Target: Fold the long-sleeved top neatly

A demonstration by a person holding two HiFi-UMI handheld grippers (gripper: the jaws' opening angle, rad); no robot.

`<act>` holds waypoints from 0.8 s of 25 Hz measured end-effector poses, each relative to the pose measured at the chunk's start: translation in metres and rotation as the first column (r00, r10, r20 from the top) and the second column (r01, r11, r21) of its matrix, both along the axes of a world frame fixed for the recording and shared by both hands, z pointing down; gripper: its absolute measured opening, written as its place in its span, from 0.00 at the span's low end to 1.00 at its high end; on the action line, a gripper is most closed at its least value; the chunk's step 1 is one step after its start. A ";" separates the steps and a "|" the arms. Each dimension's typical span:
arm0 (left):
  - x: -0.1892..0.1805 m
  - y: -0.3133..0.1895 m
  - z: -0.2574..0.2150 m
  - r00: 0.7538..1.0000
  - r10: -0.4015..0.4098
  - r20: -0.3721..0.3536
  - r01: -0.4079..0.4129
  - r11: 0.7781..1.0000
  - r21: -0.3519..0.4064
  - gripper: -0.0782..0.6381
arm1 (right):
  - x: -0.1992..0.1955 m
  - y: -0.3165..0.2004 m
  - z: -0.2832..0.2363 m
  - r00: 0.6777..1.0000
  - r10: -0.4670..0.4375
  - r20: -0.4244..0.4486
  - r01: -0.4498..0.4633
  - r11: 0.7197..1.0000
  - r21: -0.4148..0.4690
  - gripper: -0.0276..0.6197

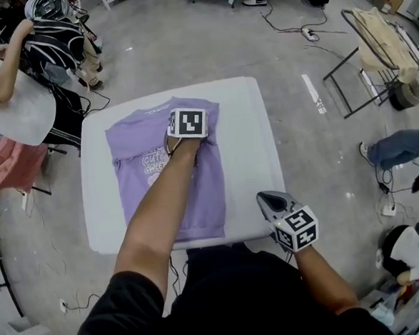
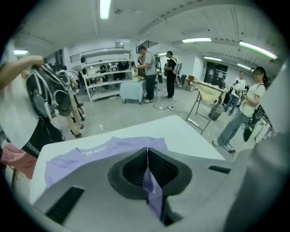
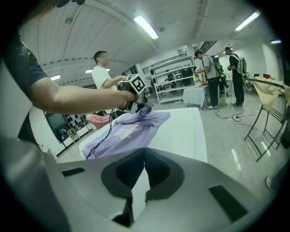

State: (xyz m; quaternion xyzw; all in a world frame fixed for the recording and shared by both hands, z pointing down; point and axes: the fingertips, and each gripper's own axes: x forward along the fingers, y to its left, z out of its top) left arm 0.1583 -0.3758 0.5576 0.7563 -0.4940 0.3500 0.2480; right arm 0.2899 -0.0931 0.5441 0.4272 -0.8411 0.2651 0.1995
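A lilac long-sleeved top [image 1: 197,193] with white print lies on the white table [image 1: 246,125], collar at the far edge and sleeves folded in. My left gripper [image 1: 184,133] is over its upper chest, near the collar. In the left gripper view its jaws [image 2: 147,152] are shut on a pinch of lilac fabric [image 2: 153,190], with the top [image 2: 90,152] spread beyond. The right gripper view shows that gripper [image 3: 142,110] low on the top [image 3: 131,131]. My right gripper [image 1: 263,197] hangs at the table's near right corner, shut and empty [image 3: 144,152].
A person in white [image 1: 4,99] stands by the table's far left corner beside pink cloth [image 1: 9,166]. A folding rack with beige cloth [image 1: 380,44] and floor cables [image 1: 293,28] lie to the far right. More people and shelves [image 2: 108,72] are farther back.
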 end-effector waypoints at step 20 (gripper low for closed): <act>0.032 0.036 0.057 0.994 0.074 -0.086 -0.094 0.965 -0.246 0.30 | 0.015 0.006 0.015 1.000 0.006 -0.012 -0.006 1.000 -0.014 0.05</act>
